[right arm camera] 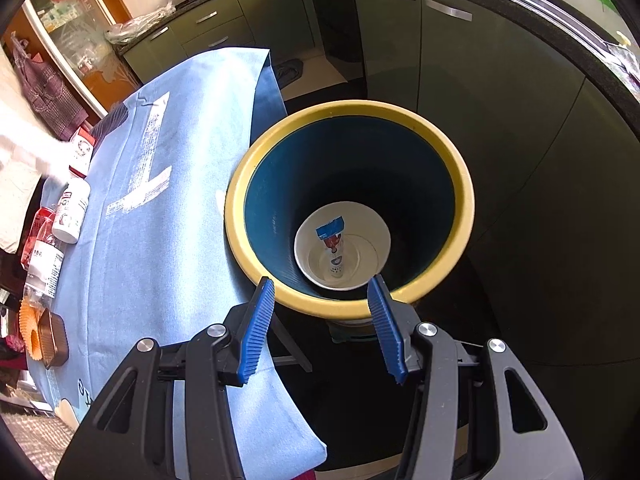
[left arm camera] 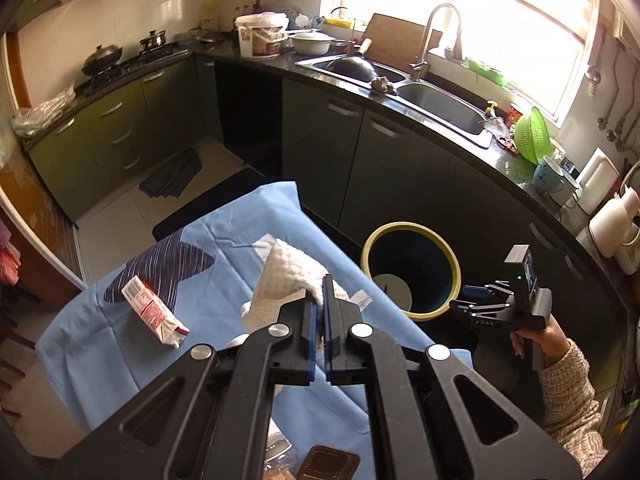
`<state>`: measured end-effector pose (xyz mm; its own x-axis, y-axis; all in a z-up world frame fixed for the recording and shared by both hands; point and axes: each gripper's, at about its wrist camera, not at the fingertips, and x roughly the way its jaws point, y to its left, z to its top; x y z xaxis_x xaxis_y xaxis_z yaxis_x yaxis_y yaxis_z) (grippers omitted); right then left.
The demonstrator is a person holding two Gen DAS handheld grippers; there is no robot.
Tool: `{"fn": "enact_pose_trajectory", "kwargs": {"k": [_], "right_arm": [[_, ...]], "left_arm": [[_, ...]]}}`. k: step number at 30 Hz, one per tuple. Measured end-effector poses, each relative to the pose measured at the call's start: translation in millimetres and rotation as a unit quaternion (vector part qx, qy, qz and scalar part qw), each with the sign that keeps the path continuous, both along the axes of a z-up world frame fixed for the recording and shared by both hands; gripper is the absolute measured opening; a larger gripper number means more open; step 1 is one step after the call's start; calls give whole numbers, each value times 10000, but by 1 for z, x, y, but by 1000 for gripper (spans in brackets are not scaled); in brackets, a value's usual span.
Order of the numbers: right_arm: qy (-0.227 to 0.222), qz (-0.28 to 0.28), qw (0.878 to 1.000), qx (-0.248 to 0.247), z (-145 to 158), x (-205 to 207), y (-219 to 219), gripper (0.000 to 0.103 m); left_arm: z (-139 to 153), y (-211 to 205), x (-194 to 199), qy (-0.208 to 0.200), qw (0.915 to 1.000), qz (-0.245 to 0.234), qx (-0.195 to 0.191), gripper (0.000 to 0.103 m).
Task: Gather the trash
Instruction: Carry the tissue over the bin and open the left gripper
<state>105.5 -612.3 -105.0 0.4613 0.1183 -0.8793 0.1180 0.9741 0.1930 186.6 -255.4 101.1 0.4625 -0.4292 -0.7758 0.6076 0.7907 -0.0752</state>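
Note:
My left gripper (left arm camera: 319, 292) is shut on a crumpled white paper towel (left arm camera: 286, 276) and holds it above the blue tablecloth (left arm camera: 224, 236). A red and white carton (left arm camera: 154, 312) lies on the cloth to its left. The yellow-rimmed bin (left arm camera: 412, 270) stands on the floor beside the table, to the right. My right gripper (right arm camera: 322, 292) is open and empty, just above the near rim of the bin (right arm camera: 352, 308); it also shows in the left wrist view (left arm camera: 474, 300). Inside the bin lies a white paper cup (right arm camera: 344, 256) with a wrapper (right arm camera: 332, 236) in it.
Along the table's left edge are a white bottle (right arm camera: 72, 212), a red-capped bottle (right arm camera: 42, 256), a red box (right arm camera: 82, 152) and a brown tray (right arm camera: 54, 338). Green kitchen cabinets (left arm camera: 320, 136) and a sink counter (left arm camera: 436, 100) curve behind the bin.

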Motion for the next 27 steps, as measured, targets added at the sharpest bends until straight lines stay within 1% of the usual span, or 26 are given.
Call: {"fn": "enact_pose_trajectory", "kwargs": {"k": [4,9,13,17,18,19,20,21,22,23,25,27], "right_arm": [[-45,-105,9999,43,1,-14,-14,49],[-39,-264,9996,86,0,-38,-36,49],[-39,-407,9991,120,2,-58,-55,49],[-66,-522,9985,119,6,-74,-73,49],[-66,-544,9984,128,7,-77,-76,50],[-73,-575,9982,133,7,-79,-79,54],[-88,-605,9980,144,7,-81,-82,55],[-88,-612,9980,155,6,-82,-83,56],[-82,-609,9980,162,6,-82,-84,56],[-82,-607,9980,172,5,-81,-85,56],[-64,-584,9981,194,3,-79,-84,56],[-53,-539,9984,183,2,-77,-81,56]], "left_arm": [[7,-52,-7,-40,9991,-416,75,3],[-1,-125,-9,106,9956,-933,29,3],[-19,-177,-1,270,9925,-1192,46,3],[-48,-223,9,451,9897,-1343,223,3],[-57,-233,12,524,9891,-1348,277,3],[-69,-243,15,585,9884,-1352,357,3],[-80,-252,16,620,9875,-1381,444,12],[-91,-258,17,661,9868,-1386,513,41],[-102,-264,18,686,9870,-1328,597,59],[-111,-265,18,678,9875,-1269,640,74],[-120,-264,15,706,9865,-1316,665,74],[-114,-251,12,719,9870,-1348,505,74]]}}
